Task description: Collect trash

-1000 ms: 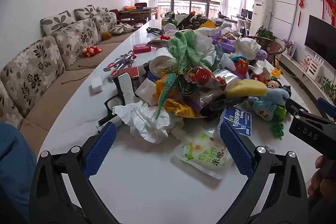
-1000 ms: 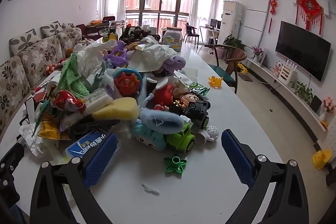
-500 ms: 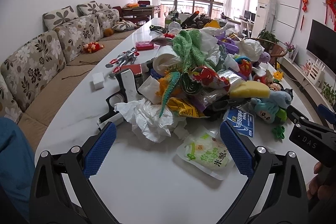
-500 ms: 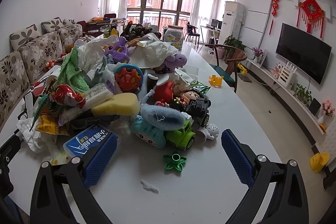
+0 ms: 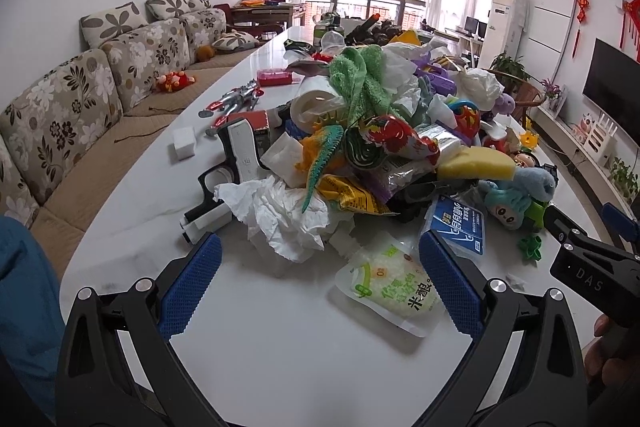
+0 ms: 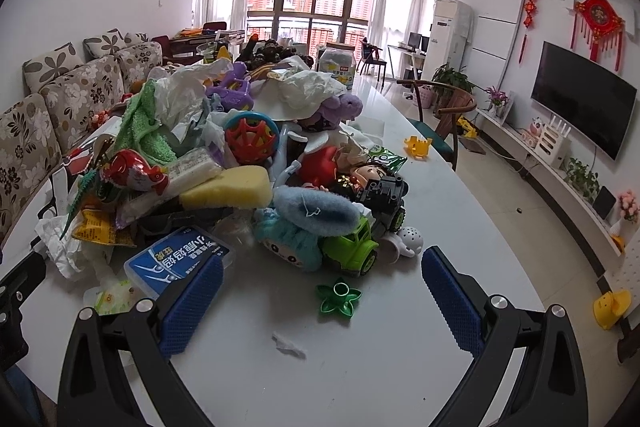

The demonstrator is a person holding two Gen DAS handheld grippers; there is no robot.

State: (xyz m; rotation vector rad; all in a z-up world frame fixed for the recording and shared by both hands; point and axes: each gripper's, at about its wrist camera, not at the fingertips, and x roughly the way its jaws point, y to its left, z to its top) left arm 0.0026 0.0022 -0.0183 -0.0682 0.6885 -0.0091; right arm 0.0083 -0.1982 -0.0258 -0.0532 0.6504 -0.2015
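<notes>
Left view: I have brought the left tool (image 5: 318,283) closer to the pile, spread and empty; the crumpled tissue (image 5: 276,215) and the pouch (image 5: 390,285) now lie just beyond its tips, lower centre.

Right view: the right tool (image 6: 320,297), spread too, has edged forward; a paper scrap (image 6: 289,343) lies on the counter (image 6: 460,195) between its fingers.

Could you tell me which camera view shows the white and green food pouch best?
The left wrist view: the pouch lies flat and nearly whole between the open fingers. The right wrist view shows only its edge behind the left finger.
</notes>
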